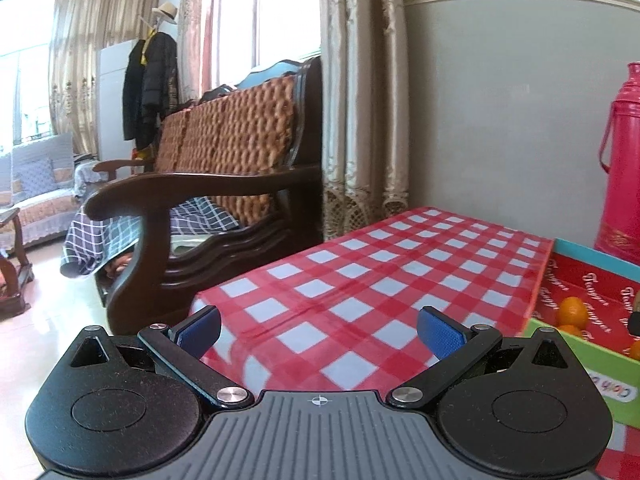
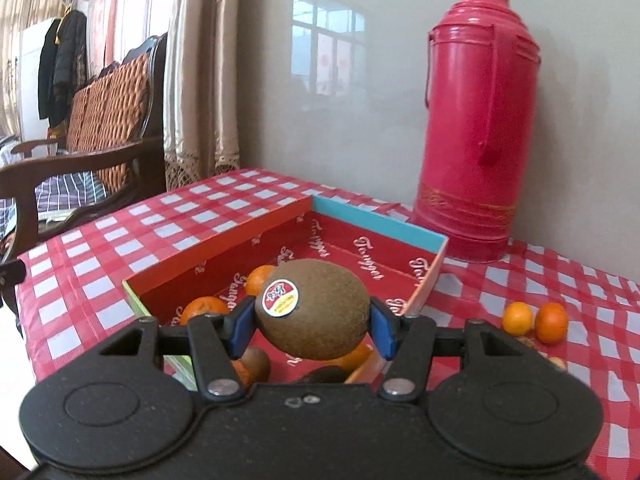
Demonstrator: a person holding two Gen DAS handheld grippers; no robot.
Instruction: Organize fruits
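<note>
Daylight floods through the tall curtained windows [image 1: 256, 20], blown out to white at left. The glossy grey wall panel [image 2: 320, 100] mirrors a window pane. Fisheye distortion bends the room's edges and darkens the corners; the red-and-white checked tabletop [image 1: 360, 280] smears slightly near the lens.

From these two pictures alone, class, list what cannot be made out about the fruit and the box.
- Box contents, right wrist view: the kiwi and right gripper cover the near half, so no fruit count.
- Box, left wrist view: cut off by the right edge; only one corner shows.
- Sticker on the kiwi: print too small to read.
- The two oranges on the cloth: out of frame in the left wrist view.
</note>
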